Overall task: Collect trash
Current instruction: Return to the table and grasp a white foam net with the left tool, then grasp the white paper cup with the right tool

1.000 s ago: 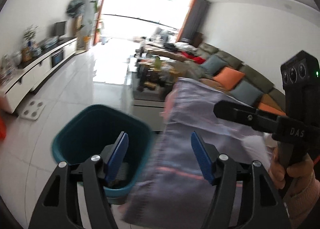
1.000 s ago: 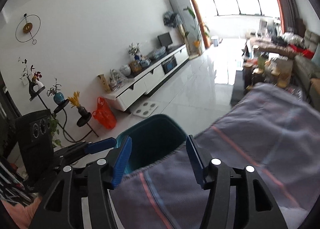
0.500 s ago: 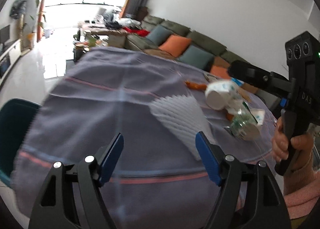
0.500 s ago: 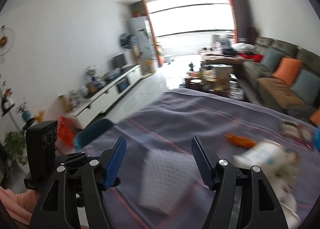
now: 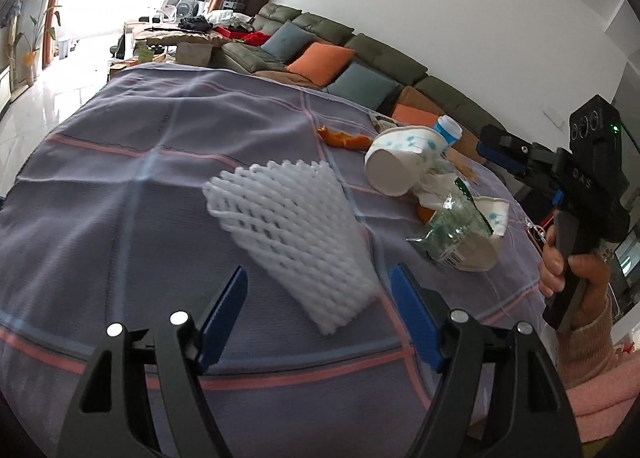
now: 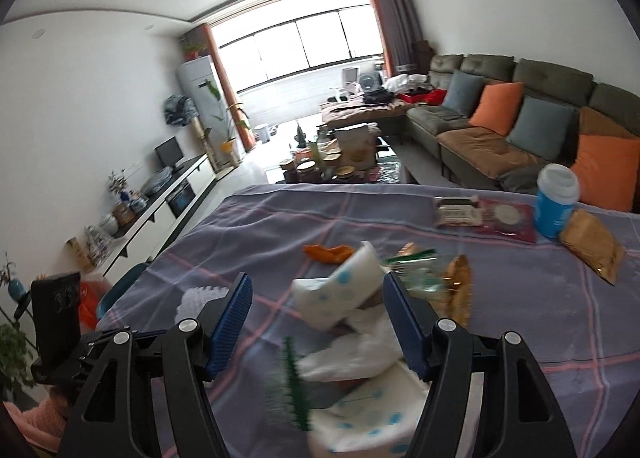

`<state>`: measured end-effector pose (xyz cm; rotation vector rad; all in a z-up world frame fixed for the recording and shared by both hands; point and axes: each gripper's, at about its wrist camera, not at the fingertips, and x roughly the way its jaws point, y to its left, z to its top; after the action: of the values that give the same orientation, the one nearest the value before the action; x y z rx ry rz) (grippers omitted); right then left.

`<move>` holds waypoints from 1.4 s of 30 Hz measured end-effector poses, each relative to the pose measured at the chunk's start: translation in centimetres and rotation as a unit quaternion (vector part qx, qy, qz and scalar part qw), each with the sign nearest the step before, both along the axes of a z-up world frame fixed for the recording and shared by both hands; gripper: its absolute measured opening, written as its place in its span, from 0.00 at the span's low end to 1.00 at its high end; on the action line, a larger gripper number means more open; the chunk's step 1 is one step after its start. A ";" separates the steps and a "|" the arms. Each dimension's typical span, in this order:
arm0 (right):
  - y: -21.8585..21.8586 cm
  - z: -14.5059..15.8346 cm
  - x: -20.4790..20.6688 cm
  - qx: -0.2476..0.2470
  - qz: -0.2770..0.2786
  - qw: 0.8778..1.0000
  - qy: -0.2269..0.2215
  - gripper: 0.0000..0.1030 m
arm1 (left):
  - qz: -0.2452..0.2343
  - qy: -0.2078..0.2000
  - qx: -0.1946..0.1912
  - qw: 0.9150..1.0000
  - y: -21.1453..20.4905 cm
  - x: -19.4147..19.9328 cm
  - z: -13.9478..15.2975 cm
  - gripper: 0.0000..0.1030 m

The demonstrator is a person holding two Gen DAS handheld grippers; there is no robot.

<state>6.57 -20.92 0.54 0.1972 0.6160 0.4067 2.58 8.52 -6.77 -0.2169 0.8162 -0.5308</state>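
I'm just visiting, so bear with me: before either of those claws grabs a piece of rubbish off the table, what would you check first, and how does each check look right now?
1. Left gripper open and empty: ok.
2. Right gripper open and empty: ok.
3. White foam net lies flat ahead of the left gripper, with nothing on it: ok.
4. Crumpled paper cup sits between the right gripper's fingers: ok, though other scraps crowd against it.
5. Upright blue bottle stands apart from the pile: ok.
6. Bin within reach: cannot tell; only a teal edge shows past the table.
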 end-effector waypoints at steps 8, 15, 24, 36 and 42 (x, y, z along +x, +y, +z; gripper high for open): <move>-1.1 -1.0 0.8 -0.006 0.000 1.000 0.008 0.65 | 0.007 0.017 -0.007 1.000 -0.2 0.5 -0.4 0.73; -0.5 -1.1 1.9 -0.023 0.004 1.000 0.014 0.65 | 0.011 0.021 -0.004 1.000 -0.4 1.0 -0.5 0.71; 0.1 -1.6 4.3 -0.044 0.018 0.998 0.047 0.57 | 0.023 0.025 0.000 0.999 0.0 1.5 -0.8 0.37; 1.0 -2.2 4.4 -0.048 0.044 0.996 0.068 0.34 | 0.018 0.005 0.016 1.000 0.1 0.9 -0.1 0.19; 1.9 -2.0 3.8 -0.042 0.065 0.995 0.065 0.18 | 0.021 -0.008 0.025 0.999 0.5 0.5 0.7 0.17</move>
<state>10.42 -19.06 -1.46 0.1034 0.7749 0.4952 3.10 9.04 -6.11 -0.1830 0.8066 -0.4706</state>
